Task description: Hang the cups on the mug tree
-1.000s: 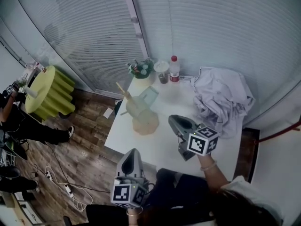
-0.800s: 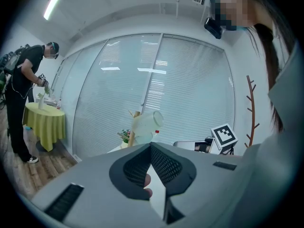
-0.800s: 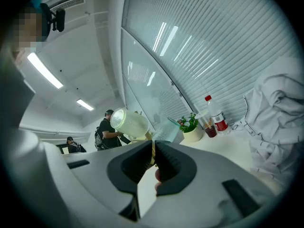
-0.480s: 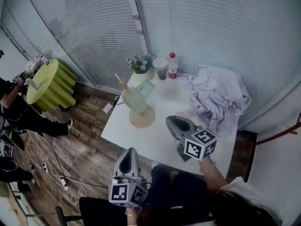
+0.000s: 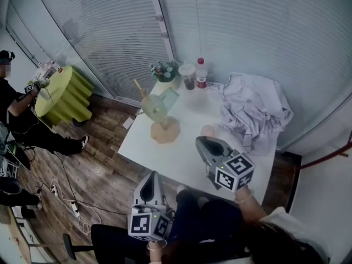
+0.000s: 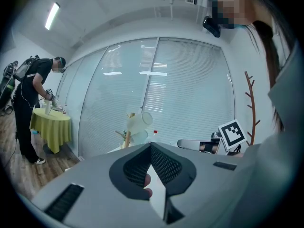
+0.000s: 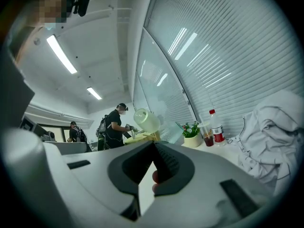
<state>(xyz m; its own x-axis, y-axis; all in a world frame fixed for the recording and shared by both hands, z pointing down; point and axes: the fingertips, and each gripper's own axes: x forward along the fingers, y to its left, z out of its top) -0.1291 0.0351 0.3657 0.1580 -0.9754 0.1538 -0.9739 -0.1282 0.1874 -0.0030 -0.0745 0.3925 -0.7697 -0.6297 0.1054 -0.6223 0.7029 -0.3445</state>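
The wooden mug tree stands on the left part of the white table. A pale green cup and a teal cup hang on it. In the left gripper view the mug tree shows a pale cup on a peg. A small pinkish cup sits on the table just beyond my right gripper, which is shut and holds nothing. My left gripper hovers off the table's near edge, also shut and with nothing in it. Both jaw pairs, left gripper and right gripper, meet at their tips.
A crumpled white cloth covers the table's right side. At the back stand a red-capped bottle, a plastic cup of dark drink and a potted plant. A person stands by a yellow-green round table at far left.
Both grippers have drawn back from the mug tree toward the table's near edge. The pinkish cup has come into sight beyond the right gripper.
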